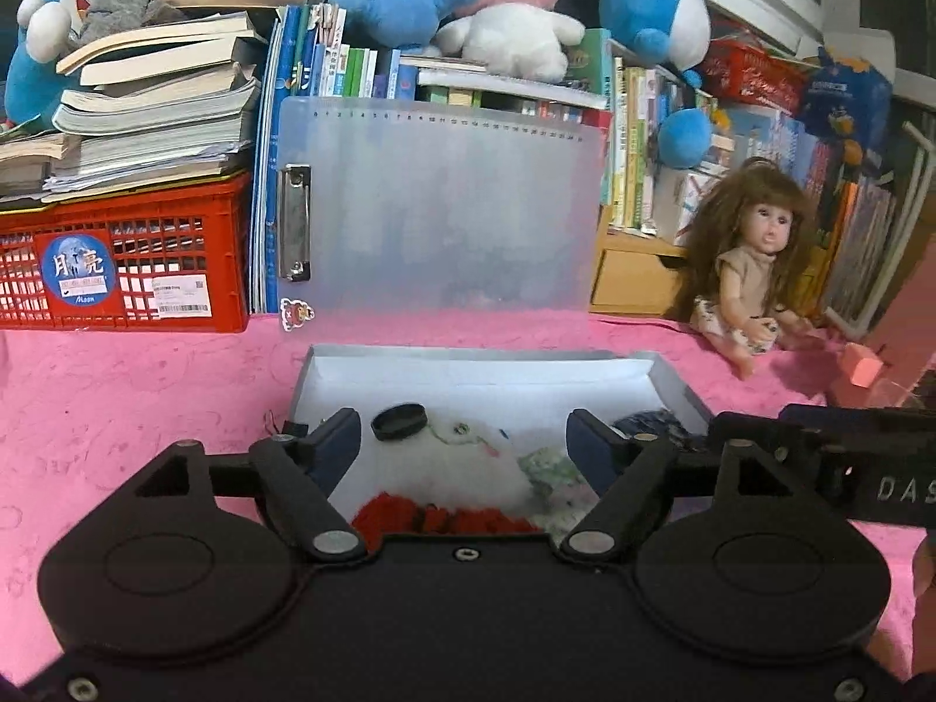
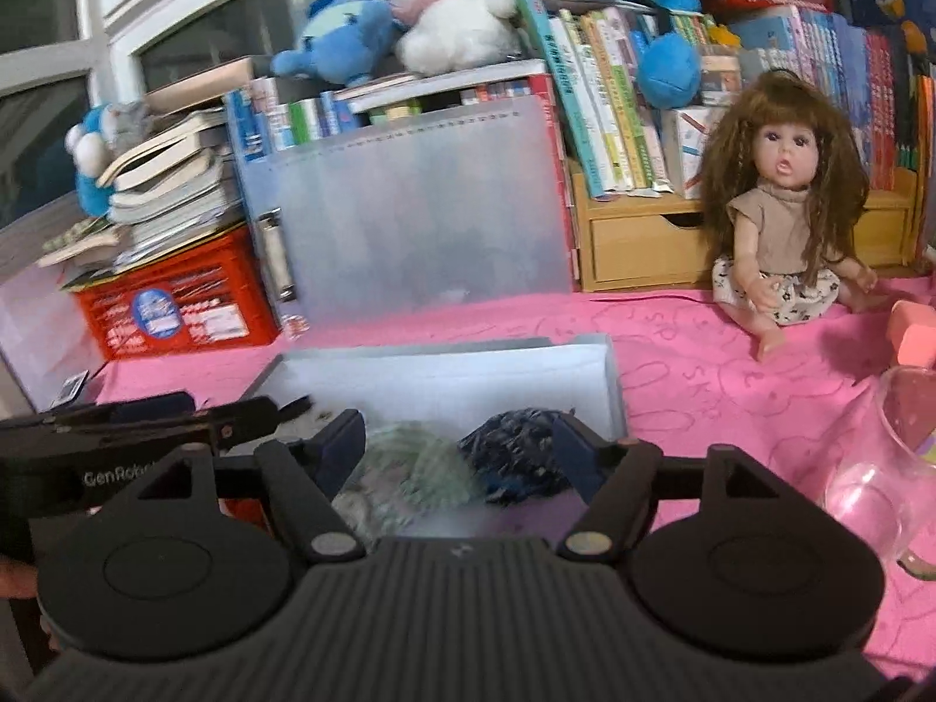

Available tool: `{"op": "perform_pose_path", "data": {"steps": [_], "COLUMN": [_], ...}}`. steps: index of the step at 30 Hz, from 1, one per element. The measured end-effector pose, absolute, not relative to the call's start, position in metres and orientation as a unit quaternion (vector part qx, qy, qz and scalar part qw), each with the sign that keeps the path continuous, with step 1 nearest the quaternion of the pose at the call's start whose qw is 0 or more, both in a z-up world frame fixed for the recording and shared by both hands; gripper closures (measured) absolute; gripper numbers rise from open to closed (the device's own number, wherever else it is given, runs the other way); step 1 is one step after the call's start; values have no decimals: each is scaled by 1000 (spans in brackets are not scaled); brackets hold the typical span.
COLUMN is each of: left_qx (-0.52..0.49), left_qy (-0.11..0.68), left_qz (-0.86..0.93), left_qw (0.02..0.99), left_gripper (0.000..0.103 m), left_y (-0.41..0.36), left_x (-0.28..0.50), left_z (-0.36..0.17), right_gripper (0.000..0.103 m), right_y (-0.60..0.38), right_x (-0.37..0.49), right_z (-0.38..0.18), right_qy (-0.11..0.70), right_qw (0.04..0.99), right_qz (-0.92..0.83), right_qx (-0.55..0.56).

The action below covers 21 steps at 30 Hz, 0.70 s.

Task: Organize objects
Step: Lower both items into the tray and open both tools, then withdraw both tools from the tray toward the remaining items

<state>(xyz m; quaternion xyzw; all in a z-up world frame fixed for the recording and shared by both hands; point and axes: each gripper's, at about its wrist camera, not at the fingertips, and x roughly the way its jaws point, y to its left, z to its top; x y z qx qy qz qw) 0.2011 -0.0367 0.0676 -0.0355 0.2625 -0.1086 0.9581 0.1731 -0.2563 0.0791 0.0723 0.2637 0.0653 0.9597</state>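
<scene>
Pink cloth (image 1: 146, 409) covers the whole surface, and on it sits the shallow white box (image 1: 468, 371) that I take to be the collecting place for this tidy-up. Both of my grippers hang over its near end, side by side. The left gripper (image 1: 462, 439) has its fingers spread wide with nothing between them; directly ahead of it and slightly left lies a black round cap (image 1: 399, 421), with a white fluffy piece (image 1: 468, 468) and something red and woolly (image 1: 444, 518) below the fingers. The right gripper (image 2: 459, 444) is likewise wide and empty, poised above a greenish bundle (image 2: 409, 479) and a dark blue bundle (image 2: 515, 456), both inside the box. What remains outside, as far as I can judge, lies to the right: the doll (image 2: 784, 216) seated against the wooden drawer unit (image 2: 643, 245), a pink block (image 2: 915, 339) and a clear glass jar (image 2: 877, 479). My right hand is plainly the nearer to all three, so I would expect to swing that one rightward; the jar stands upright, just beside it.
</scene>
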Motion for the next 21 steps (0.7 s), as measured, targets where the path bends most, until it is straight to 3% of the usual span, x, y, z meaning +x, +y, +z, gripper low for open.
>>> {"op": "perform_pose_path", "data": {"steps": [21], "left_qx": [-29], "left_qy": [252], "left_qz": [-156], "left_qw": [955], "left_gripper": [22], "left_y": [-33], "left_x": [101], "left_z": [74], "right_gripper": [17], "right_y": [-244], "right_x": [85], "right_z": [86], "right_qy": [227], "right_qw": [971], "right_qz": [75], "right_qx": [26]}}
